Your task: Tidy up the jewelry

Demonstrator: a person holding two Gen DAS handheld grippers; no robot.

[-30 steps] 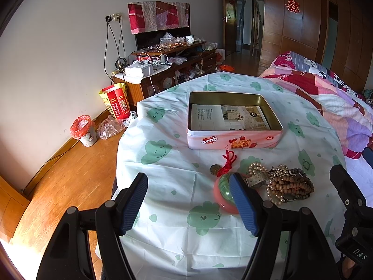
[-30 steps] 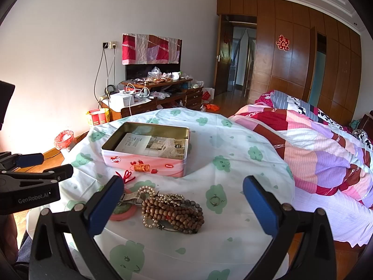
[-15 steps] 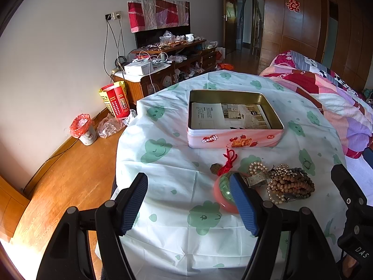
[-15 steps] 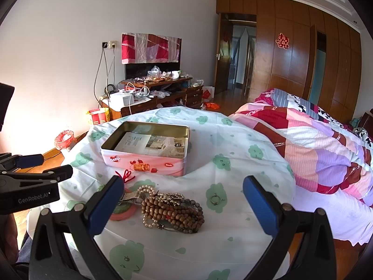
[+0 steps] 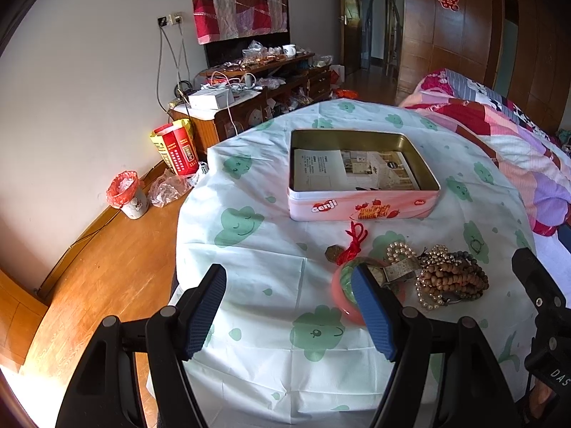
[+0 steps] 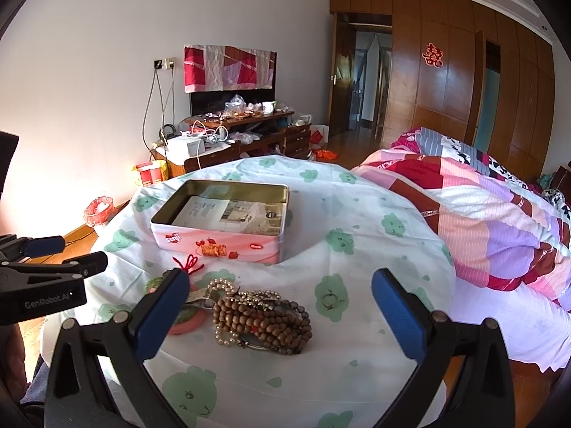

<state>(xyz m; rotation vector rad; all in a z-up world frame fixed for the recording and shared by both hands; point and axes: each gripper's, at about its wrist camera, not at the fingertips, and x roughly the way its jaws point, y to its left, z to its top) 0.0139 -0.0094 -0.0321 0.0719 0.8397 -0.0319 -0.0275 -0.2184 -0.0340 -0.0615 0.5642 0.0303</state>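
Observation:
An open pink tin [image 5: 362, 173] [image 6: 221, 226] with papers inside sits mid-table. In front of it lies a jewelry pile: brown wooden beads [image 5: 451, 280] [image 6: 264, 324], pearl strands [image 5: 399, 251] [image 6: 219, 285], a green bangle on a pink ring [image 5: 344, 287] [image 6: 185, 319], a red knotted cord [image 5: 353, 240] [image 6: 189, 264]. A small ring [image 6: 328, 299] lies apart to the right. My left gripper [image 5: 291, 315] hovers open, near the table's front left edge. My right gripper [image 6: 282, 312] is open, held above the front edge behind the beads. Neither holds anything.
The round table [image 5: 249, 249] carries a white cloth with green prints. A quilted bed [image 6: 481, 221] lies right of it. A cluttered wooden TV stand [image 5: 249, 103], a red box [image 5: 178, 149] and a small bin [image 5: 128, 196] stand along the left wall on wooden floor.
Both grippers barely moved; the views shift slightly. The jewelry and tin lie as before.

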